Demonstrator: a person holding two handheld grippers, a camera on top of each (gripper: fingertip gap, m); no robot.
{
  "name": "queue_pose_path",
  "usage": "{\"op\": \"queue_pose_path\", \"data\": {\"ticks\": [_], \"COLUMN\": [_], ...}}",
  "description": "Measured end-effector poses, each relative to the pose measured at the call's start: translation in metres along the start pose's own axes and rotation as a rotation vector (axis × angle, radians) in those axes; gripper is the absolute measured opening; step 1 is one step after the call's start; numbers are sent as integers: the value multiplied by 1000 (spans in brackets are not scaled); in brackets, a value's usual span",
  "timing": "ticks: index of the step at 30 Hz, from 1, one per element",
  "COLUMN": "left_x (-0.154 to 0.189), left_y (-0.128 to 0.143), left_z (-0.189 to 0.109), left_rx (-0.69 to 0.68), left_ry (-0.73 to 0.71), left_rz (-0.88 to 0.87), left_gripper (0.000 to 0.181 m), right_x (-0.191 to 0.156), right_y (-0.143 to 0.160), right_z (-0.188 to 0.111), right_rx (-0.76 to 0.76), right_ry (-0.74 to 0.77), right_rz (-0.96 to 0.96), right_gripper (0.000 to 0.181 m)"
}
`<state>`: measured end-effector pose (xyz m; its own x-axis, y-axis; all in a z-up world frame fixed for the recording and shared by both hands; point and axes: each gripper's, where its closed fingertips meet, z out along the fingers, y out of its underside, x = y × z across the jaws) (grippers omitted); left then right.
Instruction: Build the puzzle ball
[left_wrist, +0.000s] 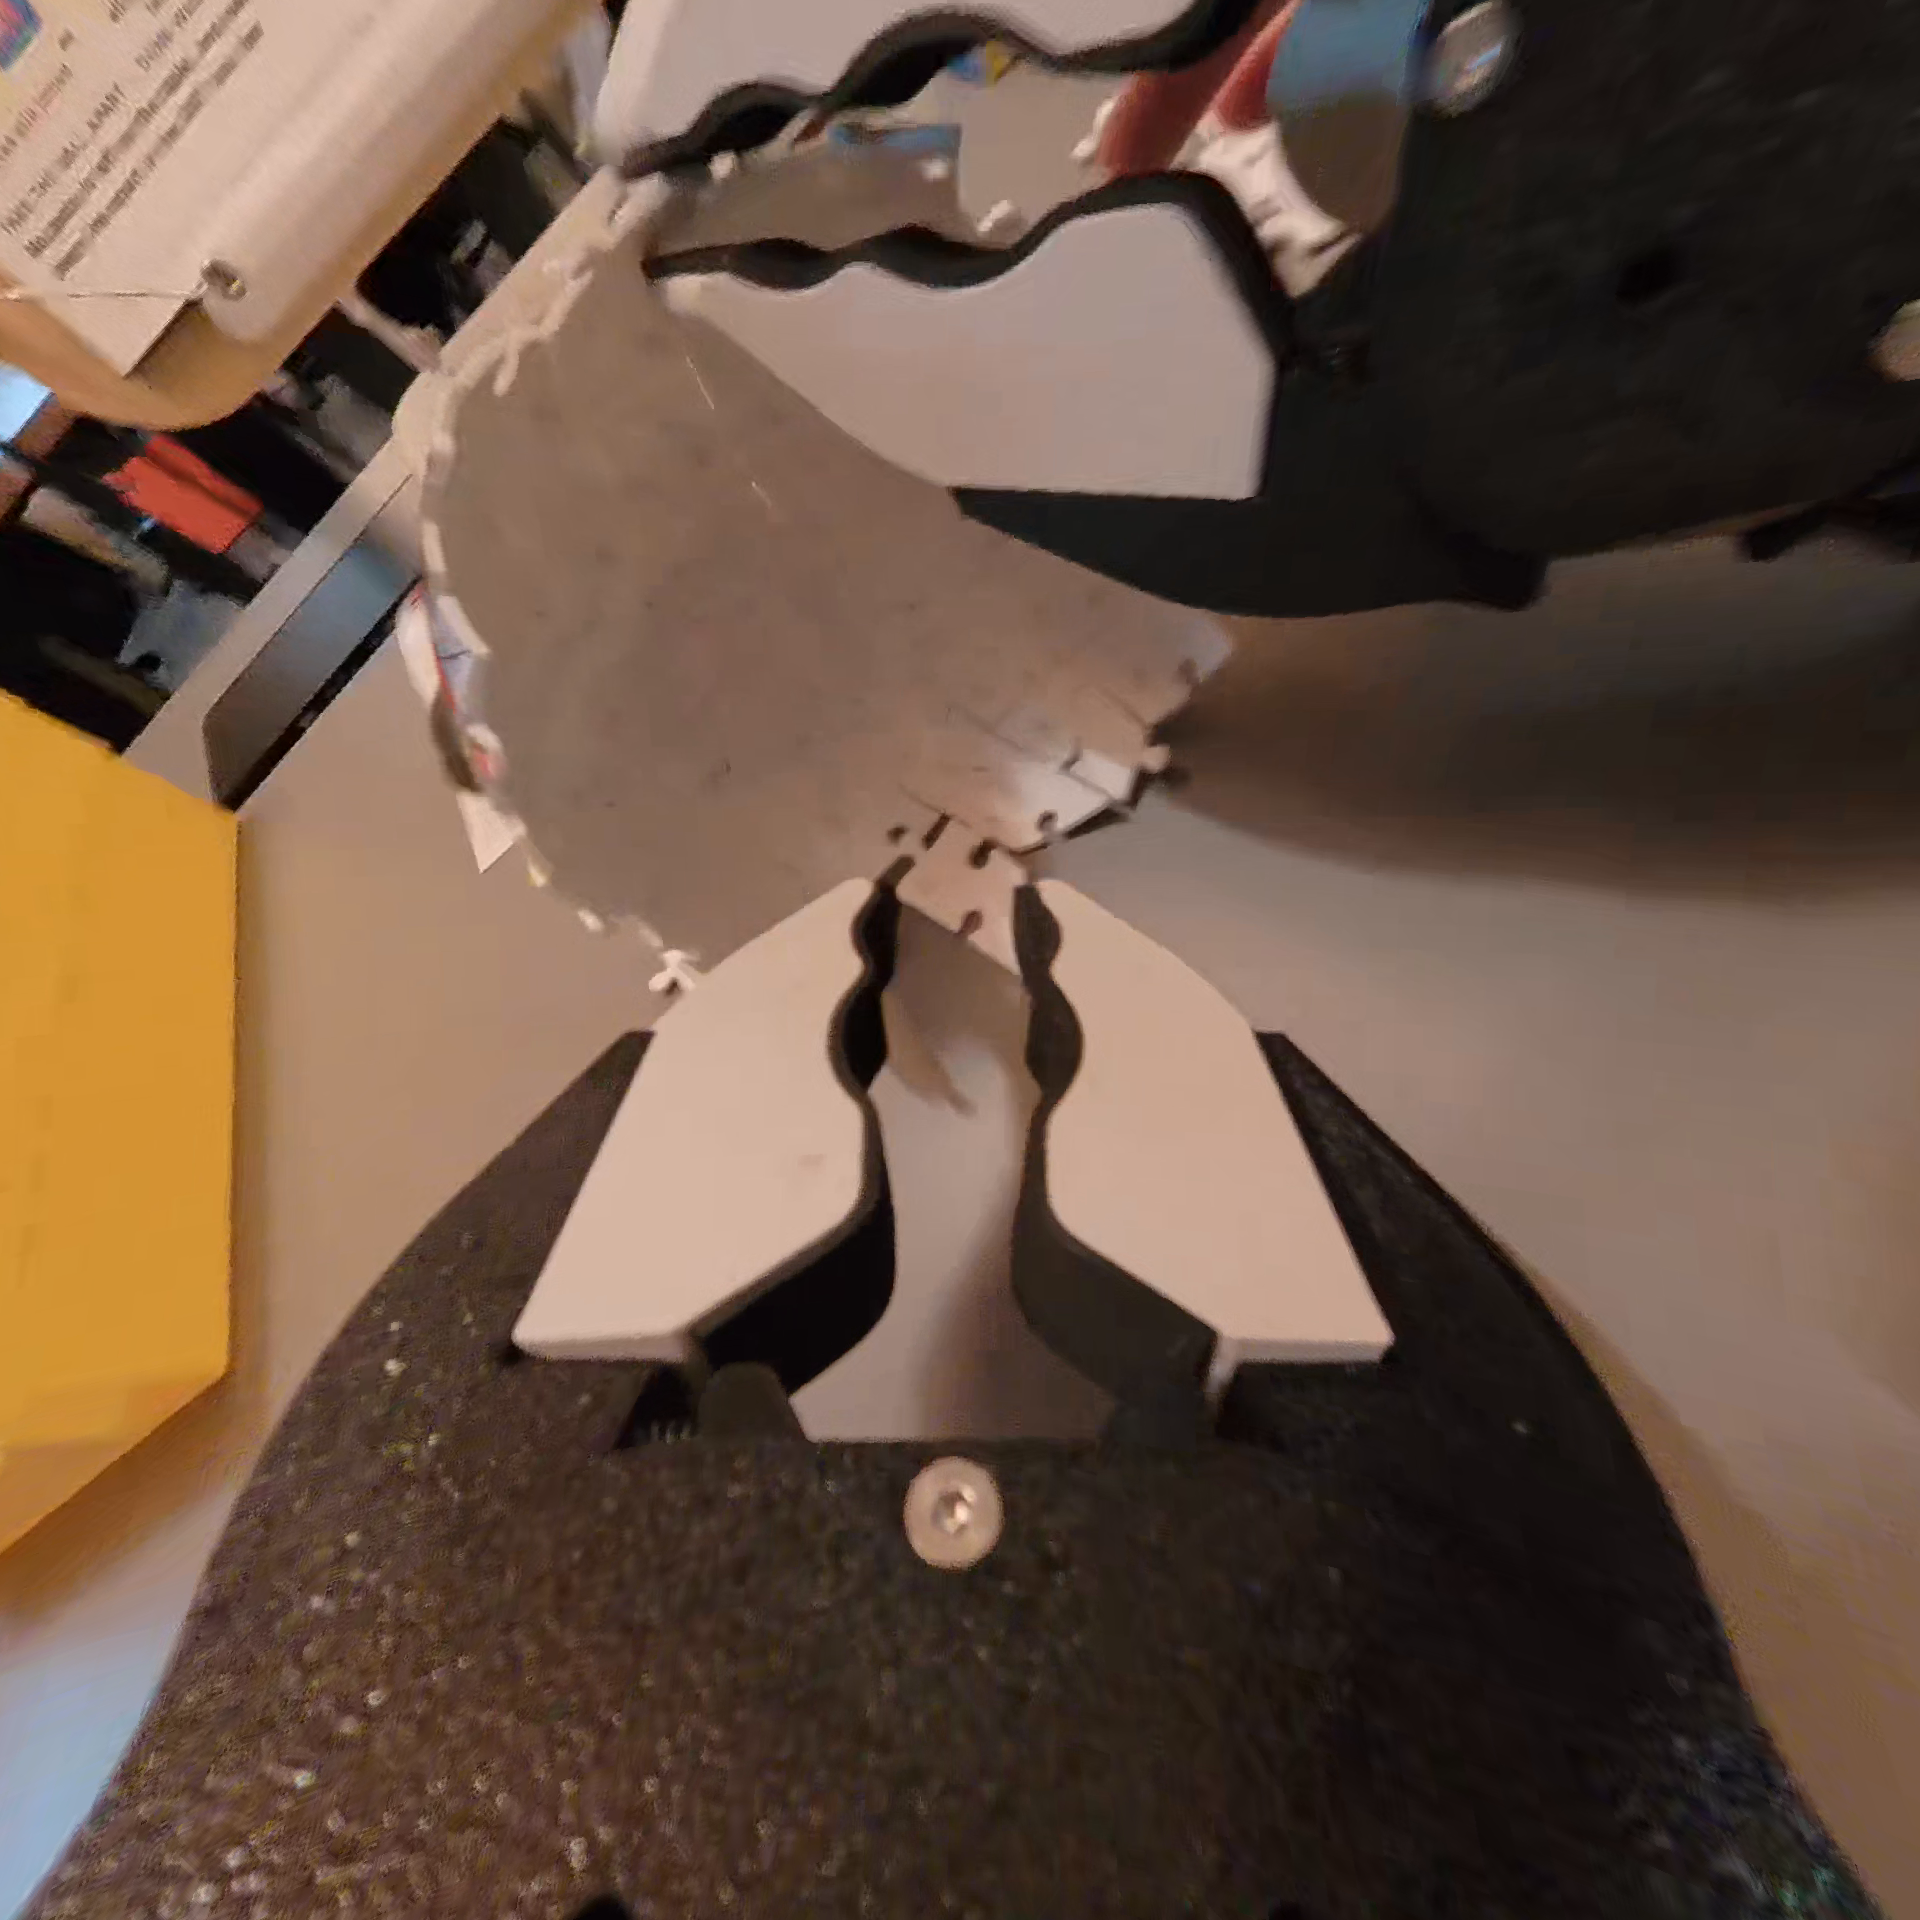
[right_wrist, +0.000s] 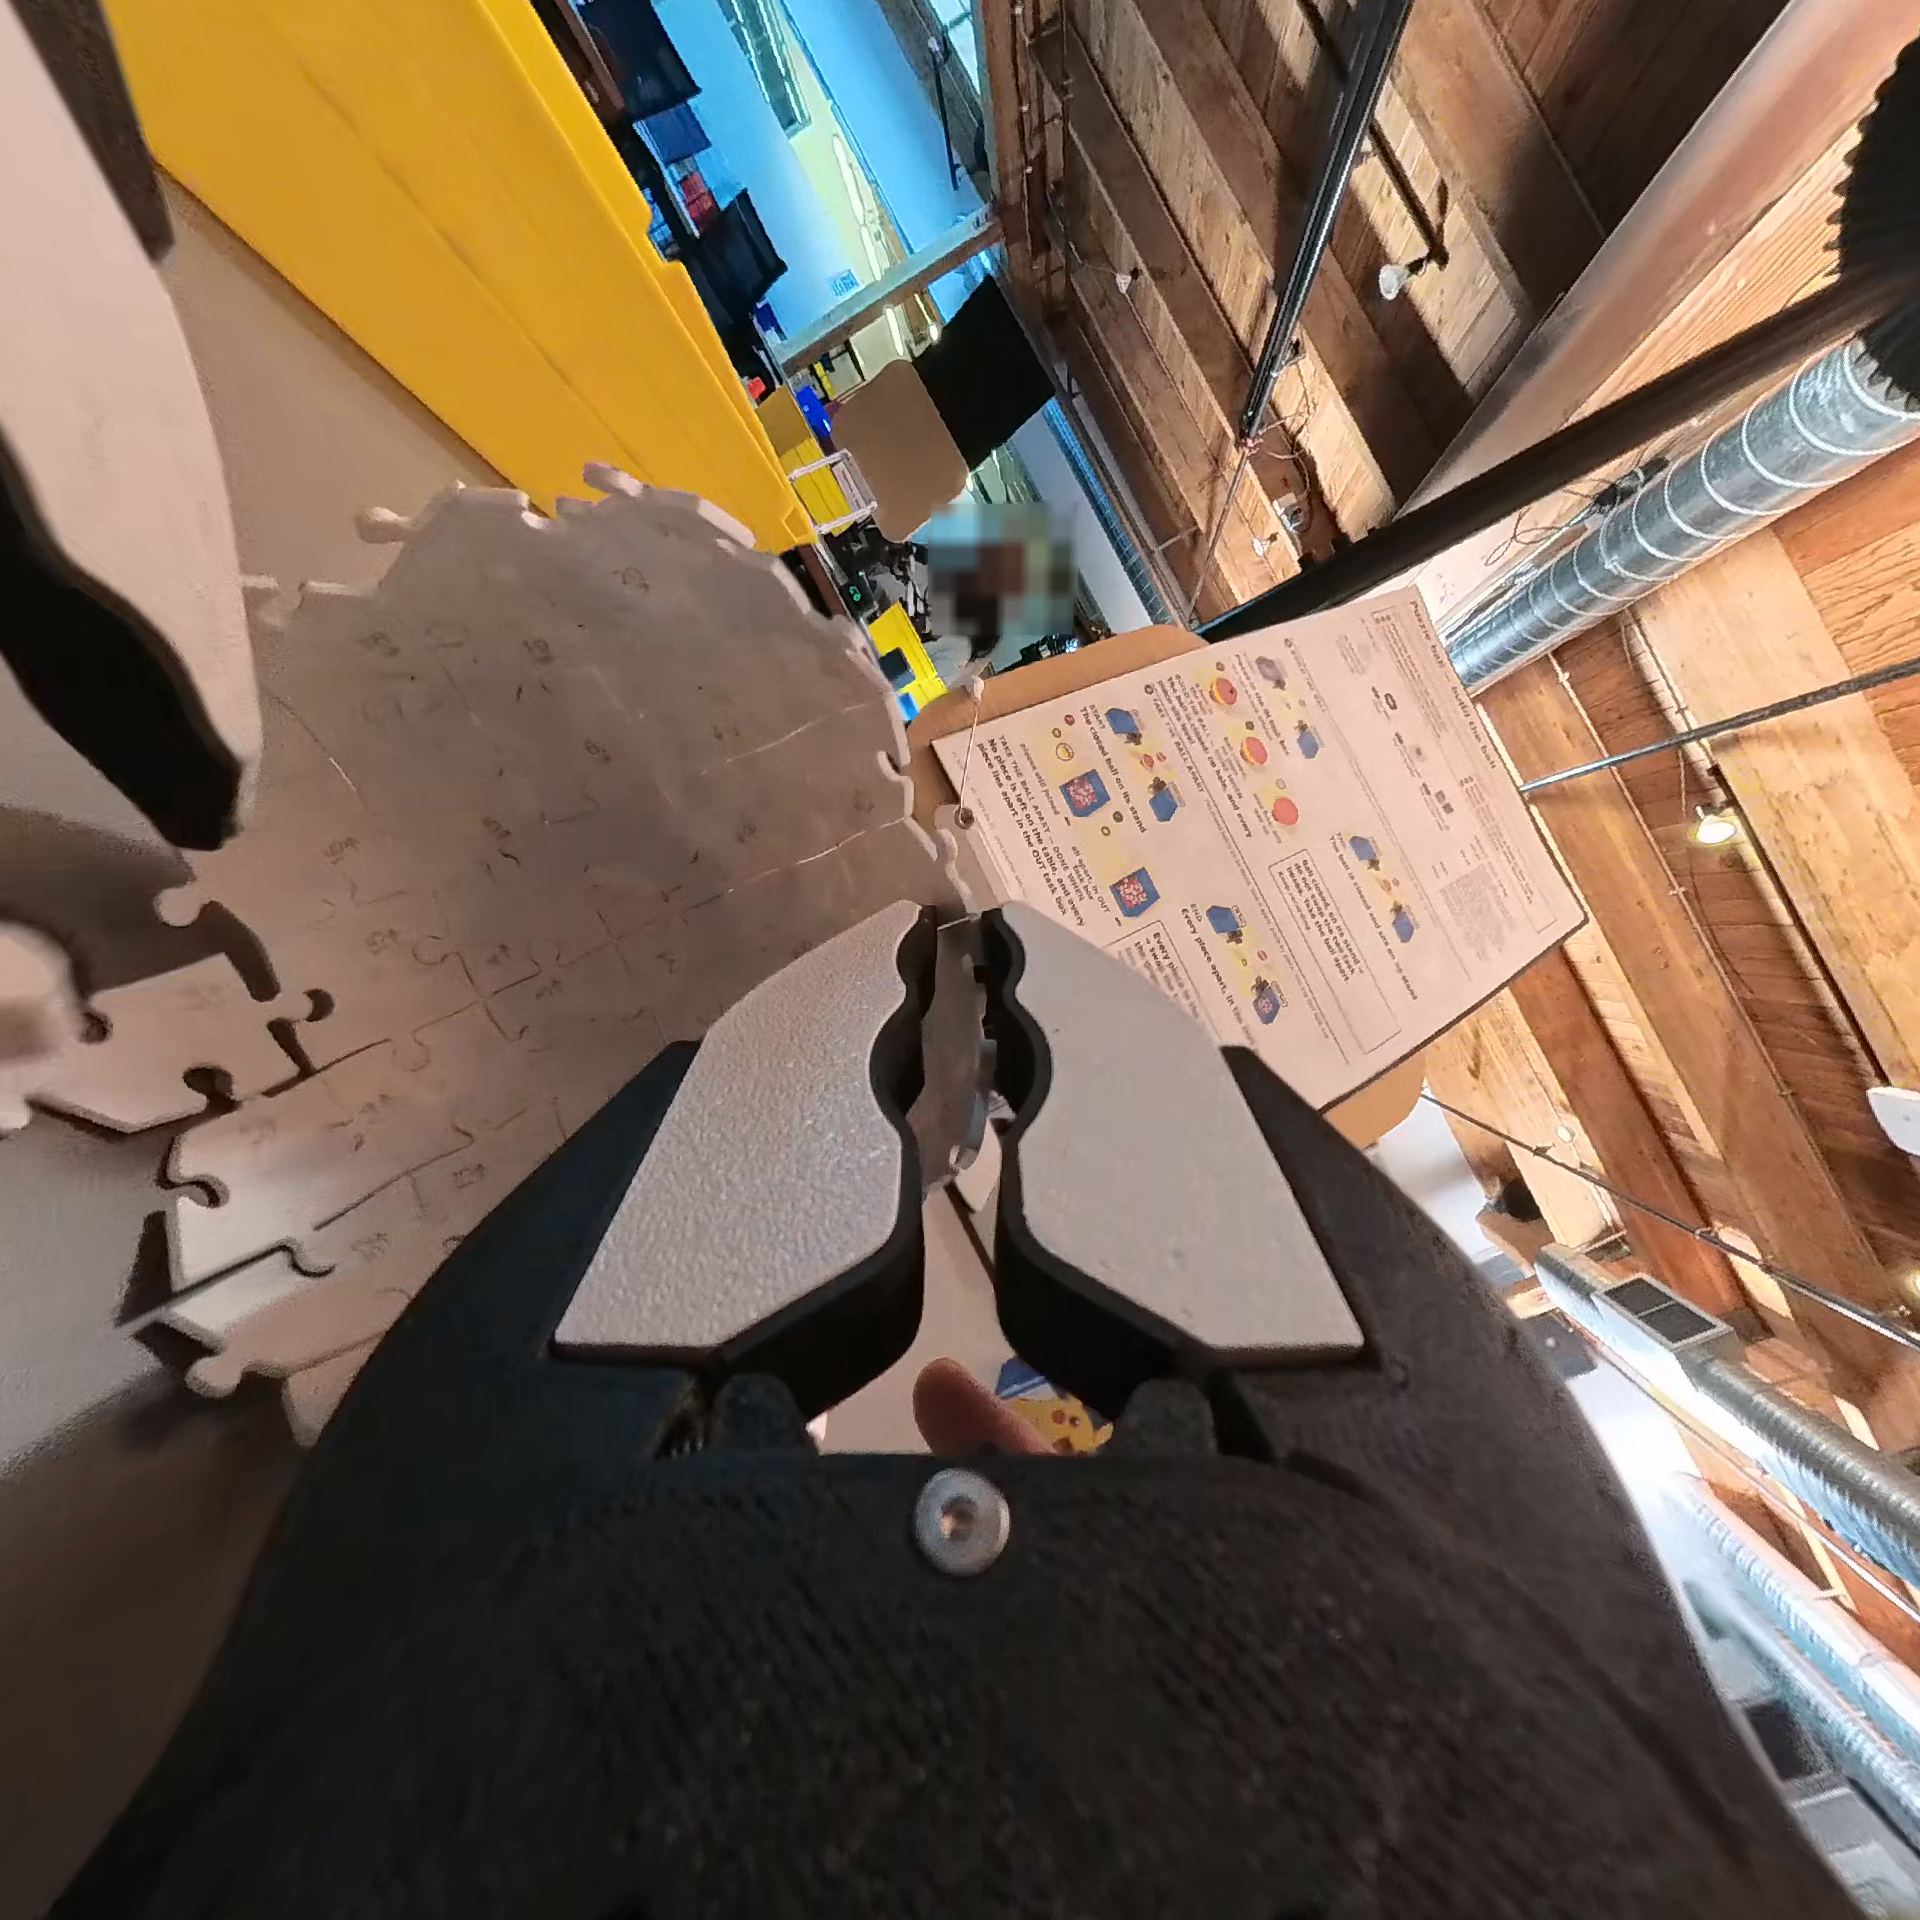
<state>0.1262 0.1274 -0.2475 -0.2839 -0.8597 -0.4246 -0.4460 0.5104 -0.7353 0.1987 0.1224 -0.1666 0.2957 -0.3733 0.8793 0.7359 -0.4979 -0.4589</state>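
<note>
I hold the partly assembled puzzle shell (left_wrist: 665, 644) in the air above the pale surface (left_wrist: 1507, 935), one gripper at each end. The left gripper (left_wrist: 951, 914) has its jaws drawn narrow on a small grey piece (left_wrist: 961, 883) at the shell's lower edge; whether that piece is already locked into the shell or only pressed against its tabs, I cannot tell through the blur. The right gripper (right_wrist: 961, 935) has its jaws nearly together, pinching the shell's rim edge-on, as its own wrist view shows.

In the right wrist view the grey inner face of the shell (right_wrist: 540, 831) shows many interlocked pieces with faint marks on them, and open notches and tabs along the lower-left border. A yellow bin (right_wrist: 447, 260) lies beyond, and an instruction sheet (right_wrist: 1247, 831) on a clipboard stands just behind the shell.

Step in hand, as I judge it: seating one more edge piece while the opposite gripper braces the curved section. The ball appears well short of closed, since only a curved section is visible. The next move calls for aligning tab to notch, then a firm but small push along the shell's curve, with the right grip held steady so the joined seams do not buckle.
</note>
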Motion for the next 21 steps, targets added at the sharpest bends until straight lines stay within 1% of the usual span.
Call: {"op": "queue_pose_path", "data": {"ticks": [2, 4, 5, 8, 11, 12, 17, 21], "left_x": [-10, -8, -5, -7, -9, -10, 3, 10], "left_y": [4, 2, 3, 7, 8, 9, 17, 14], "left_z": [3, 6, 7, 10, 14, 15, 27, 31], "left_rx": [-49, -56, -58, -64, -71, -81, -166, -176], "left_ry": [-74, -87, -84, -148, -149, -143, 0, 115], "left_rz": [-36, -103, -106, -82, -101, -117, -187, -368], "left_gripper": [11, 2, 2, 0, 0, 0, 0, 0], "right_x": [-1, -1, -1, -2, -2, -2, -1, -1], "right_y": [-3, -4, -5, -7, -6, -6, -4, -4], "right_z": [0, -1, -1, -1, -1, -1, -2, -1], "right_rx": [8, 12, 16, 24, 24, 25, 30, 34], "right_ry": [3, 5, 6, 9, 9, 8, 5, 4], "right_rz": [-24, -35, -40, -50, -37, -31, -6, -1], "right_gripper": [8, 8, 8, 8, 9, 9, 8, 8]}}
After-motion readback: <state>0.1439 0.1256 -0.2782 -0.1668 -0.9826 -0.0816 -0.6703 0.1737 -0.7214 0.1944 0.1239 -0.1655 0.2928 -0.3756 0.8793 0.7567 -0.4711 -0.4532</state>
